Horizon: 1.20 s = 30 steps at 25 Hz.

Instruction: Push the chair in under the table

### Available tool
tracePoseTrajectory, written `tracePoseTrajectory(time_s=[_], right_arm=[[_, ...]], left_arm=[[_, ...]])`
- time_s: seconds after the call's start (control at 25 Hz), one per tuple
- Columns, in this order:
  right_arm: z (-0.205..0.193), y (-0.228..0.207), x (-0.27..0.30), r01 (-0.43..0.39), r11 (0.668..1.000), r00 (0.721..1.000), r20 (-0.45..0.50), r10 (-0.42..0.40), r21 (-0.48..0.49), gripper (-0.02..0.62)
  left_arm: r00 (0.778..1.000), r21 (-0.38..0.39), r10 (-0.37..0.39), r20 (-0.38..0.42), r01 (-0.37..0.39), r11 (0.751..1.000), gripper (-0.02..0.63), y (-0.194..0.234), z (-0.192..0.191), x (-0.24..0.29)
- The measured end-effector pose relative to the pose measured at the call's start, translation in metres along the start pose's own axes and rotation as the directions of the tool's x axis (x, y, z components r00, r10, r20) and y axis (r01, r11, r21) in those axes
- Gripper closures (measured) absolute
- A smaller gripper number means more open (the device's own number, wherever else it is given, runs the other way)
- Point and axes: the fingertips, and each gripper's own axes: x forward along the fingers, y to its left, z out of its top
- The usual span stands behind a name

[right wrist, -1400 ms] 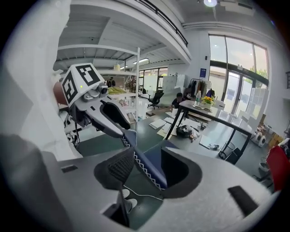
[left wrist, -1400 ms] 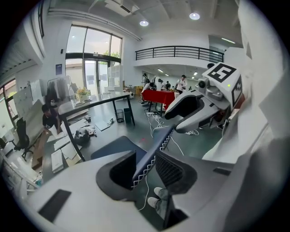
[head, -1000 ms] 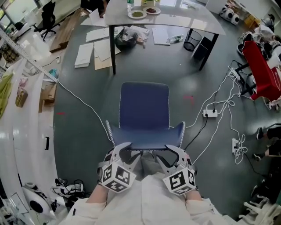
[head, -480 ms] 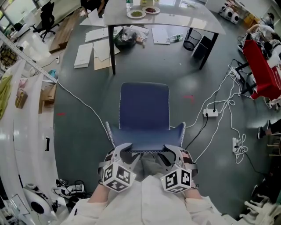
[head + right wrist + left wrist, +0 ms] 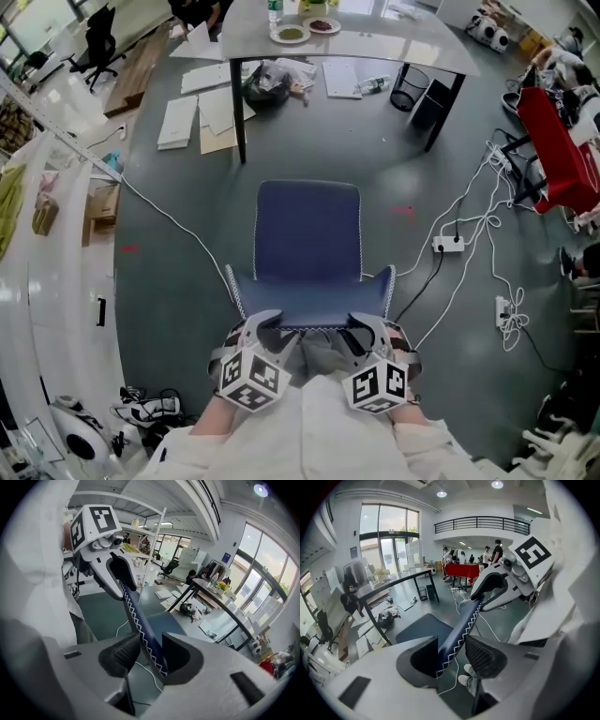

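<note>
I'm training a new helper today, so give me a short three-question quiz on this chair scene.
1. Pick one: what stands between the fingers of the left gripper and of the right gripper? A) the back of the chair B) a broom handle C) a shoe
2. True or false: the chair already stands under the table.
3. What white things lie on the floor right of the chair in the head view?
Key: 1: A; both sets of fingers are closing on its top edge, not yet clamped. 2: false; bare floor shows between chair and table. 3: cables and a power strip.
</note>
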Motion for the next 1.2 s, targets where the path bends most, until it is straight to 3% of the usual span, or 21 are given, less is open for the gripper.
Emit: tracePoseTrajectory(time_s=[0.8,1.2], right_arm=[[0.006,-0.007,0.01,-0.039,0.999,0.999,0.021,0.039,0.015,0.459],[0.008,-0.038,0.021,-0.014,1.0,0.999,0.03,0.013,0.019,0.459]], left_arm=[[0.999,-0.042,-0.01,-0.042,0.009,0.999,0.413,0.01,0.004,0.001],[0.999,-0.052,0.001,-0.048,-0.004,0.999,0.413,0.03,0.024,0.016]])
